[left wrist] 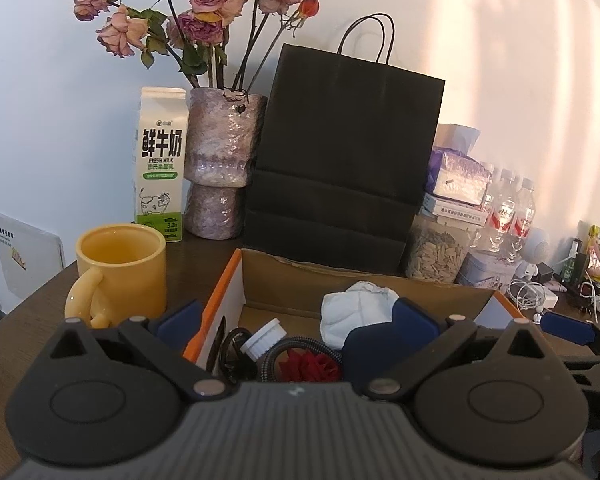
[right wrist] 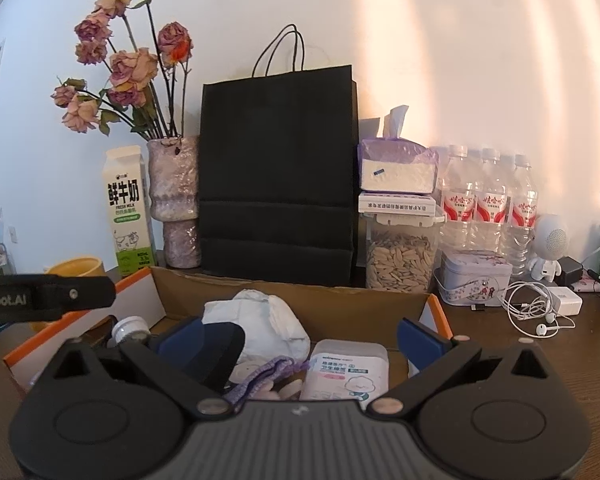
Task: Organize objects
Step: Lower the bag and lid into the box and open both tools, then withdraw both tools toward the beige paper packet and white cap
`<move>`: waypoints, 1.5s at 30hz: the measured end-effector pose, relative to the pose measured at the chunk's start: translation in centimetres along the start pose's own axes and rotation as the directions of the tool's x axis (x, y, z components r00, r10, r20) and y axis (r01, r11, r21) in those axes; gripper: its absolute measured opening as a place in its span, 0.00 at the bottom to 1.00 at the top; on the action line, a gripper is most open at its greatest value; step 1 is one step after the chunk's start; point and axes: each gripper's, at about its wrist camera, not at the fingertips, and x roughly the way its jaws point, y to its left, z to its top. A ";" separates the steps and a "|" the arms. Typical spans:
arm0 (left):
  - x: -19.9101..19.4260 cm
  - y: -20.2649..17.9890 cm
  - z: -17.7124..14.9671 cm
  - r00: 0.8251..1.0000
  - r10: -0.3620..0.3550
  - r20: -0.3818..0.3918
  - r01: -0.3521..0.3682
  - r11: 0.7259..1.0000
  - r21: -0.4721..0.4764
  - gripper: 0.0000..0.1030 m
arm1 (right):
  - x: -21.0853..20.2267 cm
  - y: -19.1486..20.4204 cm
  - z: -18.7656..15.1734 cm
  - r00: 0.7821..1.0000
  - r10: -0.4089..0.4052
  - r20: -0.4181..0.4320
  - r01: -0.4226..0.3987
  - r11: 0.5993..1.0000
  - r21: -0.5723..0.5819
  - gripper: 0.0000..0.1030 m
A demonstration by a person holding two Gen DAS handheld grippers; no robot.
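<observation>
An open cardboard box with orange edges [left wrist: 216, 300] [right wrist: 436, 308] sits on the dark wooden table in front of both grippers. Inside lie a crumpled white cloth [left wrist: 356, 312] [right wrist: 268, 324], a white-capped small bottle [left wrist: 262, 338] [right wrist: 130, 328], a red fabric flower [left wrist: 310, 366], a coiled grey cable [left wrist: 288, 346], a white mask pack [right wrist: 346, 372] and a purple knitted cord [right wrist: 268, 376]. My left gripper [left wrist: 298, 316] is open above the box's left part, empty. My right gripper [right wrist: 300, 334] is open above the box's right part, empty. A yellow mug [left wrist: 120, 268] stands left of the box.
Behind the box stand a milk carton [left wrist: 160, 164], a vase of dried roses [left wrist: 220, 160], a black paper bag [left wrist: 340, 160], a seed jar [right wrist: 400, 260] under tissue packs, water bottles [right wrist: 488, 200], a tin [right wrist: 474, 280], and earphones with a charger [right wrist: 540, 308].
</observation>
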 end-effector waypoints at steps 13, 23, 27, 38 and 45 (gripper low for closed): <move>-4.5 0.9 -1.0 1.000 -0.024 0.006 0.024 0.999 0.025 1.00 | -5.7 1.5 -1.0 0.996 0.090 0.005 -0.089 0.993 -0.079 1.00; -8.2 2.9 -3.4 0.997 -0.003 -0.079 0.011 0.994 0.112 1.00 | -10.1 4.4 -4.7 0.972 0.183 -0.146 -0.211 0.953 -0.215 0.83; -9.0 3.9 -4.4 0.993 0.016 -0.120 -0.001 0.992 0.122 1.00 | -10.1 4.9 -6.5 0.948 0.211 -0.238 -0.263 0.941 -0.211 0.68; -10.3 5.3 -6.7 0.978 0.034 -0.204 -0.010 0.993 0.119 1.00 | -8.4 5.0 -8.5 0.921 0.213 -0.327 -0.280 0.945 -0.172 0.46; -10.7 4.8 -7.2 0.973 0.029 -0.229 0.000 0.992 0.128 1.00 | -8.4 5.0 -8.5 0.922 0.227 -0.314 -0.289 0.943 -0.164 0.32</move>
